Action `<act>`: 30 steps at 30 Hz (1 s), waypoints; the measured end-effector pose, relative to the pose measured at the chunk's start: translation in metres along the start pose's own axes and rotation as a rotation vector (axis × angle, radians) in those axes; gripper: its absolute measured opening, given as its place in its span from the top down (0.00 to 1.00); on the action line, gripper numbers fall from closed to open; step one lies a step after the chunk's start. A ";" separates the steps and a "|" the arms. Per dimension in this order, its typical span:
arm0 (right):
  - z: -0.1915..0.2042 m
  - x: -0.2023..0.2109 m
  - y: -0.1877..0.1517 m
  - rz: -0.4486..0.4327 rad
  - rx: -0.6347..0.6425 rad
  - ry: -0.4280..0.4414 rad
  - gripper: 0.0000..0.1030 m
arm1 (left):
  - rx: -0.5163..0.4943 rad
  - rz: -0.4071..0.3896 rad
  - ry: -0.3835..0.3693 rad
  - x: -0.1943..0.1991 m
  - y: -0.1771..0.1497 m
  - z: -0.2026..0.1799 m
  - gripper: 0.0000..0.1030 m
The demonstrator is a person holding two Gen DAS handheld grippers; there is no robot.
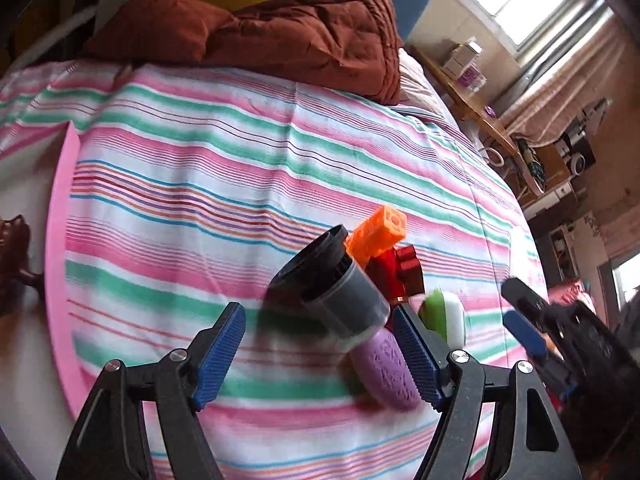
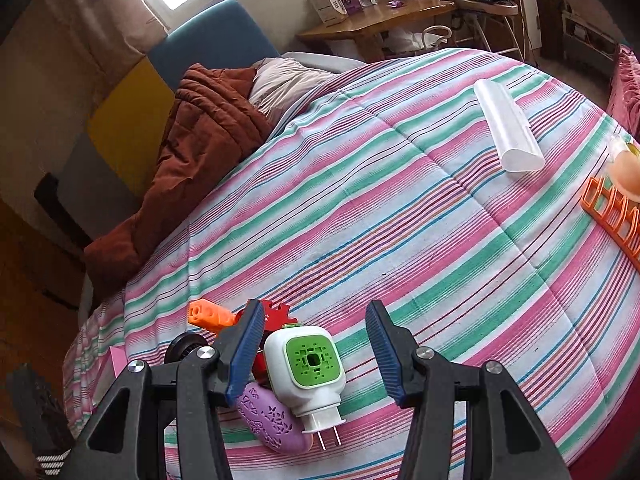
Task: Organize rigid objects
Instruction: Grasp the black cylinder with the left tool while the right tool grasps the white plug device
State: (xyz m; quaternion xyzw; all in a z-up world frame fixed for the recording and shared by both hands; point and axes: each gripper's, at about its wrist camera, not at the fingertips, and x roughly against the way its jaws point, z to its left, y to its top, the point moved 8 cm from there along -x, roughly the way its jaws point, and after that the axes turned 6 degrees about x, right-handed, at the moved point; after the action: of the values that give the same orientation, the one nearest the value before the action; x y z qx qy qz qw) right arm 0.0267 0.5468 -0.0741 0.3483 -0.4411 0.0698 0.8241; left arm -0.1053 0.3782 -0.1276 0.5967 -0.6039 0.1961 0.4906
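Observation:
A small pile lies on the striped bed. In the left wrist view my left gripper (image 1: 320, 352) is open; a black-lidded grey jar (image 1: 332, 284) lies tilted between its fingers, not gripped. By it are a purple oval case (image 1: 386, 368), an orange brick (image 1: 376, 234), a red brick (image 1: 400, 272) and a white-green plug-in device (image 1: 444, 314). My right gripper (image 1: 520, 316) shows at the right. In the right wrist view my right gripper (image 2: 316, 348) is open around the plug-in device (image 2: 306, 372), with the purple case (image 2: 268, 420), orange brick (image 2: 210, 314) and jar lid (image 2: 184, 346) at its left.
A brown quilt (image 1: 280, 36) is bunched at the head of the bed. A pink board (image 1: 60, 248) and a brown toy (image 1: 14, 256) lie at the left. In the right wrist view a white tube-like case (image 2: 508, 128), an orange rack (image 2: 612, 216) and a wooden desk (image 2: 376, 20) are visible.

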 end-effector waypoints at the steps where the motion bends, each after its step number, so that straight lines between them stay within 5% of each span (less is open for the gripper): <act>1: 0.000 -0.001 0.000 0.003 -0.001 0.002 0.48 | 0.009 0.003 0.004 -0.006 0.002 -0.001 0.26; 9: 0.001 -0.004 0.000 0.016 -0.002 0.019 0.48 | 0.050 -0.006 0.036 -0.038 0.020 0.002 0.24; 15: -0.006 -0.008 -0.001 0.029 -0.020 0.011 0.48 | -0.028 -0.041 0.029 -0.036 0.025 0.006 0.44; 24: -0.014 -0.021 -0.009 0.093 -0.066 0.036 0.48 | -0.137 0.000 0.017 -0.007 -0.021 0.015 0.45; 30: -0.004 -0.028 -0.015 0.143 -0.095 0.153 0.46 | -0.245 0.028 0.011 0.017 -0.063 0.019 0.45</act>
State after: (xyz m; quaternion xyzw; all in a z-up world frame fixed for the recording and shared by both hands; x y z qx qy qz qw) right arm 0.0190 0.5436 -0.1052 0.2705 -0.4035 0.1337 0.8638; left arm -0.0515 0.3402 -0.1442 0.5227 -0.6289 0.1310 0.5605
